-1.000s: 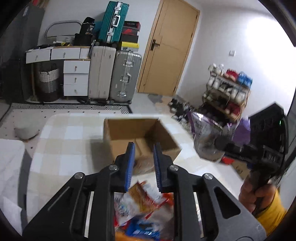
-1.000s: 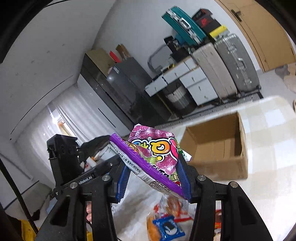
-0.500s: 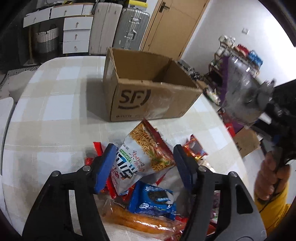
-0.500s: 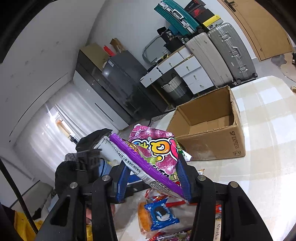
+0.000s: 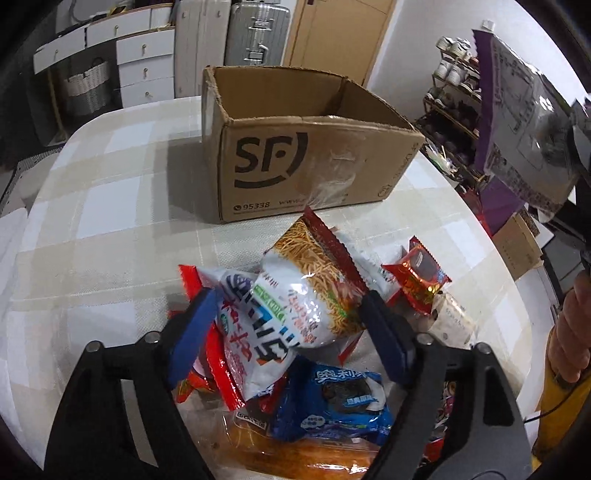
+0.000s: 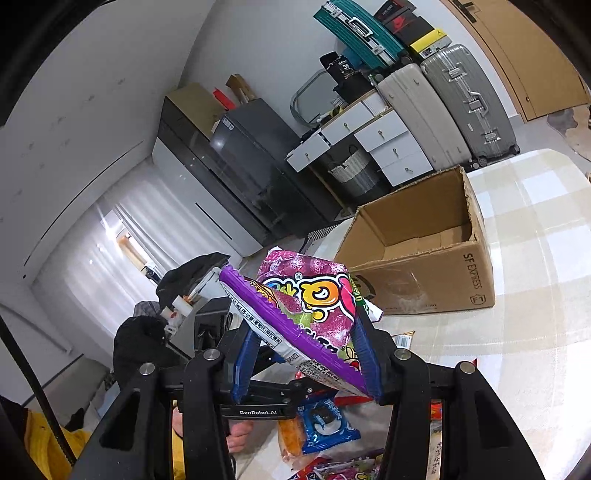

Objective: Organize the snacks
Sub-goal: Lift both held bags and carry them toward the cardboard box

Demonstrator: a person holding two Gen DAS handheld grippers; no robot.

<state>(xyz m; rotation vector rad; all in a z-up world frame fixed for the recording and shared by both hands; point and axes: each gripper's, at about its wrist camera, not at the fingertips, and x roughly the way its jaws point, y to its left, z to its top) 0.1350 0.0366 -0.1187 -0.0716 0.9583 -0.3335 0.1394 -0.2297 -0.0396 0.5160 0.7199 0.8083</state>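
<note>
Checked tabletop (image 5: 110, 206) by cardboard box (image 5: 295, 147) — left tool (image 5: 288, 332) wide, jaws just opening astride puffy noodle-snack bag (image 5: 306, 291), light, crinkly, grab mid-body; right tool (image 6: 306, 354) clamps purple candy bag (image 6: 314, 299).

Room interior: white walls, a pale floor and a wooden door (image 5: 332, 33), with daylight entering through sheer white curtains (image 6: 92, 258) on the window side. Against the far wall stand white drawer units (image 5: 146, 70) beside a woven basket (image 5: 86, 88), two upright suitcases (image 5: 229, 44), one cream and one silver, and a teal suitcase (image 6: 356, 31) lying on top of stacked boxes; a dark glass-fronted cabinet (image 6: 236, 184) runs along the adjoining wall. A shoe rack (image 5: 452, 103) stands near the door, and a round table with a pale checked cloth (image 5: 110, 206) fills the foreground.
</note>
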